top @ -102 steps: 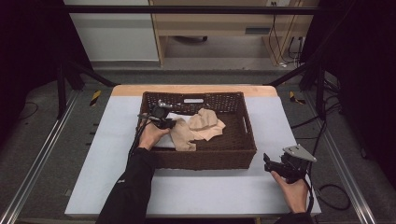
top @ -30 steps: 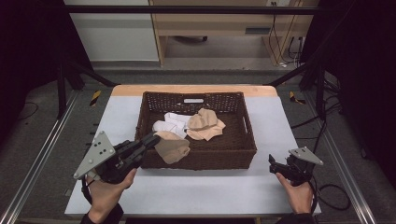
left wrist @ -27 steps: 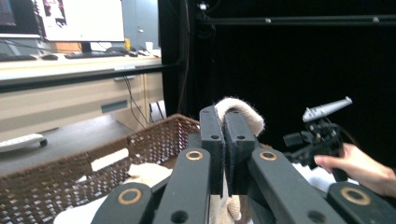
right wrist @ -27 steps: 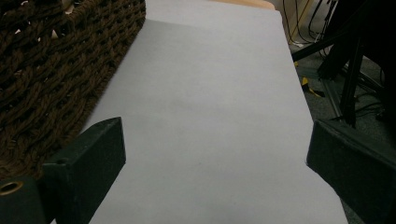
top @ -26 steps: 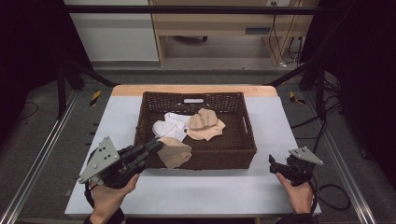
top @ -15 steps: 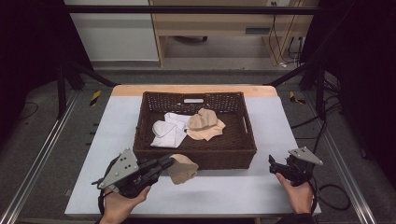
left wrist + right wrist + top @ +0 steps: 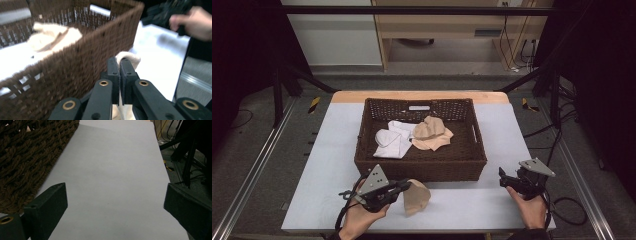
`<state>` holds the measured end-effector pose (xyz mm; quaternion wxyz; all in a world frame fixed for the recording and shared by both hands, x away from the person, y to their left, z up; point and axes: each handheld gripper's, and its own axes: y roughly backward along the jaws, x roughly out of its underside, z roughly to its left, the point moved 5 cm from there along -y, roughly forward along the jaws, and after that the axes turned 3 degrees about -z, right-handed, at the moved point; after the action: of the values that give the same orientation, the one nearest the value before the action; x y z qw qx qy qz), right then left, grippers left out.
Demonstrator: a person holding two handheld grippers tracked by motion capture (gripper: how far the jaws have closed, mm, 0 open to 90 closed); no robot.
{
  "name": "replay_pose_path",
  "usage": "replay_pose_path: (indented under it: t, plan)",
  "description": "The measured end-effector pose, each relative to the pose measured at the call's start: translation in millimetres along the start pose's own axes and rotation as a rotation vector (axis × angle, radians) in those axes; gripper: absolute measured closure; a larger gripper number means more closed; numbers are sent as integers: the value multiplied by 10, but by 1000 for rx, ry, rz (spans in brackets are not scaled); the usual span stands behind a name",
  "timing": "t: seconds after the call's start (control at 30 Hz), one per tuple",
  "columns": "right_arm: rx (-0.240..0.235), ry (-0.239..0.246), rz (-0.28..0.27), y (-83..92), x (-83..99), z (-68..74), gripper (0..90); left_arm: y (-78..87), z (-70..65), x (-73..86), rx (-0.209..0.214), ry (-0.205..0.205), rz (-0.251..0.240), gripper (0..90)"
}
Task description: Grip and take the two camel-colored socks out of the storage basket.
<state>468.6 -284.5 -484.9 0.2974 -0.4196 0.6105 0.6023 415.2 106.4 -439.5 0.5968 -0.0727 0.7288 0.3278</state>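
**Tan cloth out of the basket, about to be laid down**

On the left, my left claw (image 7: 404,188) is clamped tight on the tan cloth (image 7: 417,198); in the left gripper view the jaws meet with a fold of fabric (image 7: 128,58) pinched between them. The cloth hangs low over the table (image 7: 332,150), just in front of the basket's (image 7: 422,167) near wall, its bottom edge at or close to the surface; I cannot tell if it touches.

In the basket lie a white cloth (image 7: 393,140) and another tan piece (image 7: 431,134), touching each other.

On the right, my right claw (image 7: 503,176) rests near the table's front right corner, jaws wide apart and holding nothing; its own view shows bare table (image 7: 112,182) between them and the basket wall (image 7: 27,157) to one side.

Risks as I judge them: the cloth sits close to the wicker, so a sideways drag could snag it on the weave. Releasing now would drop it in a bunched heap, not flat. The pinch holds only a fold, so a quick pull could slip it free early.
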Motion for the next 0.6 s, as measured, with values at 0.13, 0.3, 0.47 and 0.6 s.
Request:
replay_pose_path:
  t: [0.13,0.3,0.47,0.6]
  plan:
    - [1,8,0,-8,5,-2,53,-95,53,131,-19,-12,52,869]
    - [0,6,8,-17,16,2,53,-213,117,329,-20,5,131,863]
    - [-3,12,10,-25,21,0,53,-280,133,430,-12,14,182,825]
    - [-4,13,11,-27,22,7,53,-304,122,463,-12,-6,204,729]
